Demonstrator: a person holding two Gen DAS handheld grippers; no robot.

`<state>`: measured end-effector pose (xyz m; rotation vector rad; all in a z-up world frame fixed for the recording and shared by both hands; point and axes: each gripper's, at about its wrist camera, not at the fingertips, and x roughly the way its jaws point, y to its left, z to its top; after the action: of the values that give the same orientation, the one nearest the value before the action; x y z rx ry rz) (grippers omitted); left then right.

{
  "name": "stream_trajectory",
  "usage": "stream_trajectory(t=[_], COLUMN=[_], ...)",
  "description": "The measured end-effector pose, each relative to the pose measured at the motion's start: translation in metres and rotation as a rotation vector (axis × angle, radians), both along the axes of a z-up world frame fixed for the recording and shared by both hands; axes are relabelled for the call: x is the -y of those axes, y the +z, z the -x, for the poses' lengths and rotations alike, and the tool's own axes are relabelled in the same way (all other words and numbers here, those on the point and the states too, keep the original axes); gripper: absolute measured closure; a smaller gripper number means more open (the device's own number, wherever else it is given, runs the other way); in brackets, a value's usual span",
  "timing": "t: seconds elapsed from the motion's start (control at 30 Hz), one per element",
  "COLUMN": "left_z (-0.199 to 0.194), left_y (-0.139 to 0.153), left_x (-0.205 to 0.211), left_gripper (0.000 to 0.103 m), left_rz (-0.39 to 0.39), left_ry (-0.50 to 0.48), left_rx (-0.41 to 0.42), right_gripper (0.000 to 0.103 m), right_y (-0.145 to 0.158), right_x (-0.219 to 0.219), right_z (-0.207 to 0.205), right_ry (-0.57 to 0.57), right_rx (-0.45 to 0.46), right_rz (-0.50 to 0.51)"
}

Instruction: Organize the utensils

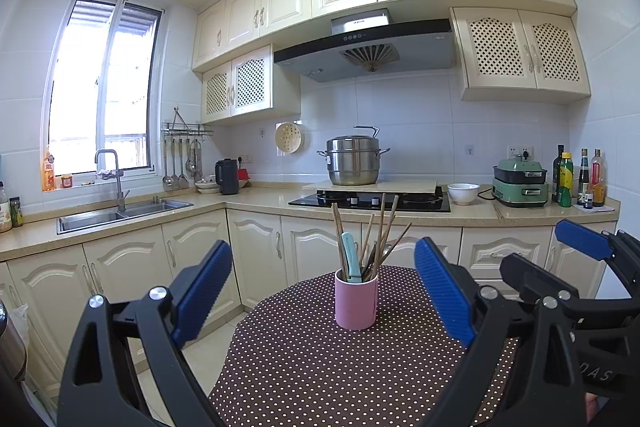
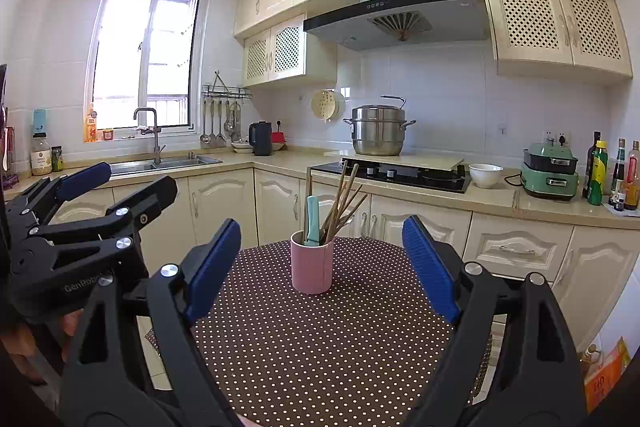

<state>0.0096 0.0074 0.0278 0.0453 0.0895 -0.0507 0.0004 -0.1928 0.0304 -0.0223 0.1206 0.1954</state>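
Both sets of fingers wide open, holding nothing. Pink cup (image 1: 355,303) upright at frame centre, chopsticks (image 1: 380,235) and probably knife (image 1: 350,257) inside. Approach squarely, avoid tipping.

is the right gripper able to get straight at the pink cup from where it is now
Probably yes. The right gripper is open and facing the pink cup, with only bare polka-dot tablecloth between them. The left gripper sits off to the side.

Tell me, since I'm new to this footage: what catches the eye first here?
A pink cup stands mid-table on the brown polka-dot tablecloth, bristling with wooden chopsticks and a teal-handled knife. Both grippers, left and right, hang open around it. Behind, a steel steamer pot sits by the stove.
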Motion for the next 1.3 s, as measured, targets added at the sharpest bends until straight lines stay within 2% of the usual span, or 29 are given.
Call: stream_trajectory(t=[1.3], left_z=[0.0000], left_y=[-0.0012], left_x=[-0.0061], left_gripper=[0.012], left_rz=[0.004], left_ry=[0.008], left_rx=[-0.006], right_gripper=[0.021], right_y=[-0.0020], right_x=[-0.0084], right_z=[0.0008], right_ry=[0.007], right_rx=[-0.006], right_rz=[-0.003])
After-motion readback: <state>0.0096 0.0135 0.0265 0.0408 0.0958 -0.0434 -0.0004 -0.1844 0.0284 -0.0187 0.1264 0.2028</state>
